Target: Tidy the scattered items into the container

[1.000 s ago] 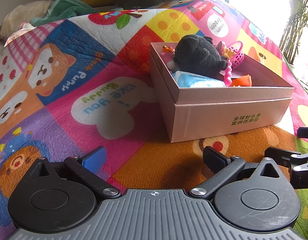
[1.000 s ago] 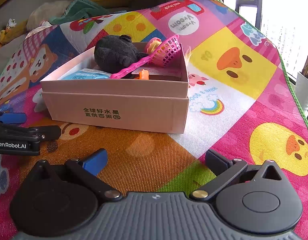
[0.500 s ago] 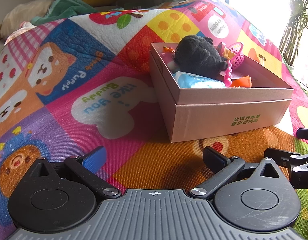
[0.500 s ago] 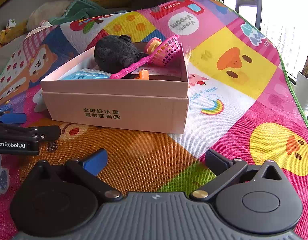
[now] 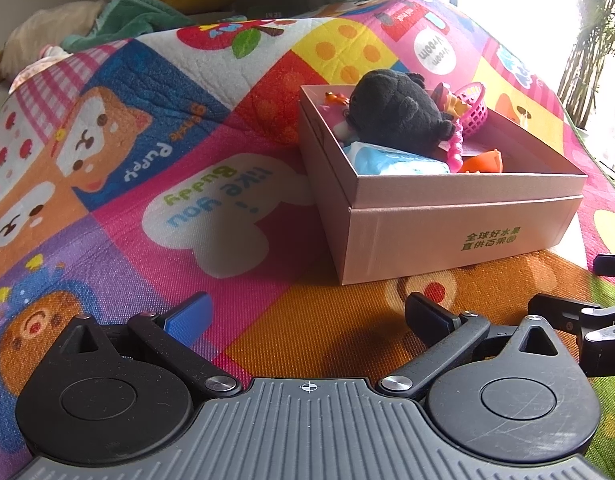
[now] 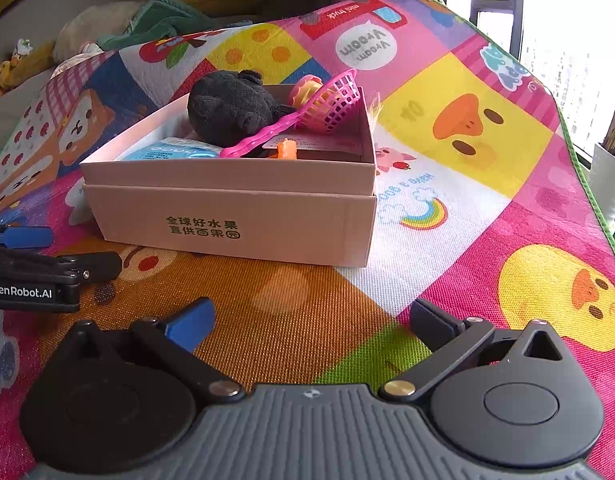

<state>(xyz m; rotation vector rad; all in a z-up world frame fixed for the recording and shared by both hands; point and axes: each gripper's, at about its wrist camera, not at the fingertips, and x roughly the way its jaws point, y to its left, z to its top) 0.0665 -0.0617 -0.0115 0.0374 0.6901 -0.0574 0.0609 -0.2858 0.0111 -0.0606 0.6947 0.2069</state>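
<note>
Box: one pink cardboard box (image 5: 447, 200) on the play mat (image 5: 227, 200), far side of both grippers.
Inside: one black plush (image 5: 395, 110), one pink basket (image 6: 335, 98), one blue pack (image 5: 395, 160), one orange toy (image 5: 483, 162).
Left gripper (image 5: 307, 312): jaws apart, empty.
Right gripper (image 6: 311, 316): jaws apart, empty.

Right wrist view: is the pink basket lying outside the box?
No, the pink basket rests inside the box, leaning against its far corner.
</note>
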